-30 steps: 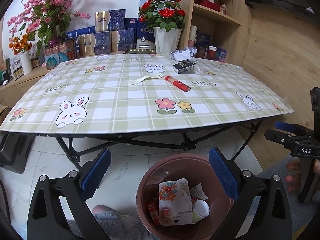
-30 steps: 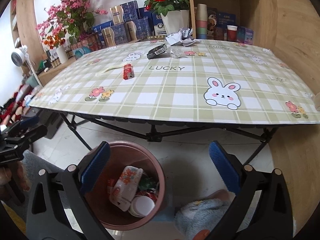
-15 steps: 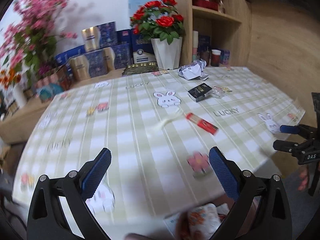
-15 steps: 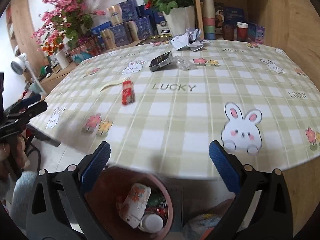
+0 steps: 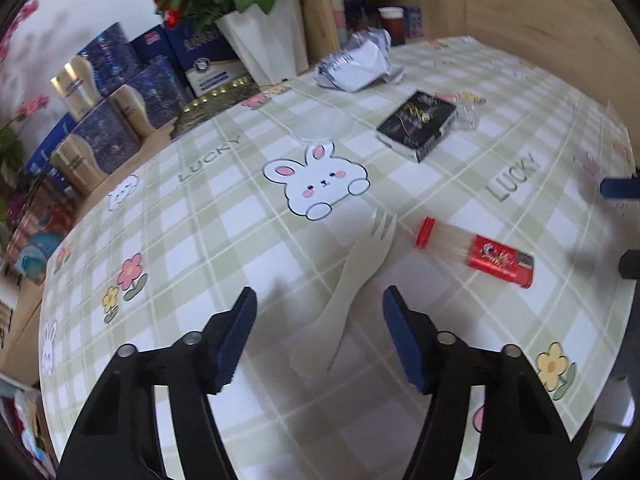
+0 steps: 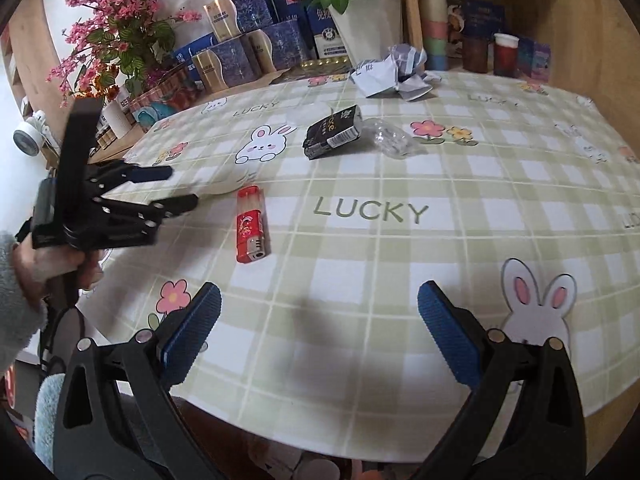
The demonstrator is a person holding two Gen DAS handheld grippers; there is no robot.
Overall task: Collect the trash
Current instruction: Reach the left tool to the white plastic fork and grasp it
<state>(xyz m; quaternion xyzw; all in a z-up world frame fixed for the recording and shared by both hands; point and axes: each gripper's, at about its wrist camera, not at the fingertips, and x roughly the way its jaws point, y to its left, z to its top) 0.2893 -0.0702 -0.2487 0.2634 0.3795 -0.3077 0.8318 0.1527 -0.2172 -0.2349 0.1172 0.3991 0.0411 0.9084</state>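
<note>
While the left tongs (image 5: 316, 312) hang wide over the worktop (image 5: 192, 240), a white fork (image 5: 352, 276) lies between their pads, tines pointing away. Just right, a red lighter (image 5: 480, 254) lies crosswise. The right tongs (image 6: 320, 312) gape wide, empty, nearer the worktop's edge.

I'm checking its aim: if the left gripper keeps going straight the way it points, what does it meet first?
Most likely the white plastic fork, lying on the table between the open left gripper fingers. The red lighter lies off to the right.
</note>
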